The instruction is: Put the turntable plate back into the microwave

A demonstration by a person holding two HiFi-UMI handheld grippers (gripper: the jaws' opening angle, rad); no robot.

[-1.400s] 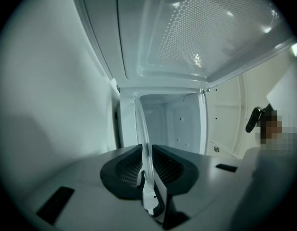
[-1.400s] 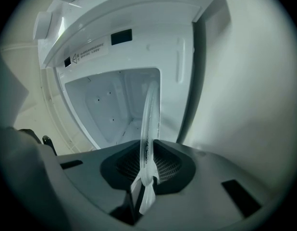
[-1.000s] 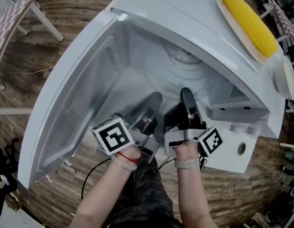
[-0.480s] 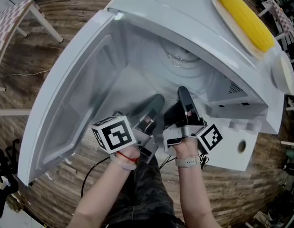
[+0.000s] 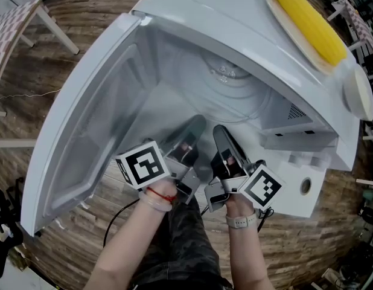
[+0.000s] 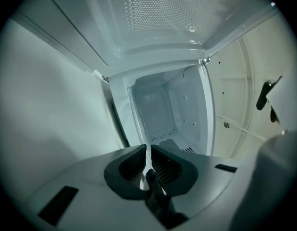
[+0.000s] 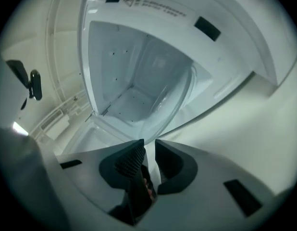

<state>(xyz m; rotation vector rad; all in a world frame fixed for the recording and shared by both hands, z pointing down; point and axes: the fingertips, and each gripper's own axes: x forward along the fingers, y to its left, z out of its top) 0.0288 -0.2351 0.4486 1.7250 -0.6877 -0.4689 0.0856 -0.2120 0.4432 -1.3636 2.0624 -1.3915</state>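
- Left tongs [image 6: 147, 150] and right tongs [image 7: 148, 146] each pinch the near rim of the glass turntable plate [image 7: 175, 107], which reaches into the open microwave [image 5: 235, 17].
- We fear the smooth glass slipping, or uneven lowering knocking it against the cavity floor.

- Wooden floor [image 5: 96, 23]: a table [image 5: 20, 17] with a checked top stands on it at the far left, and a thin pale cable [image 5: 29, 93] runs across the planks.
- Microwave [image 5: 229, 8] top: an oval plate [image 5: 274, 5] carries a corn cob [image 5: 310, 26]; a smaller pale dish [image 5: 358, 95] sits just beside it at the edge.
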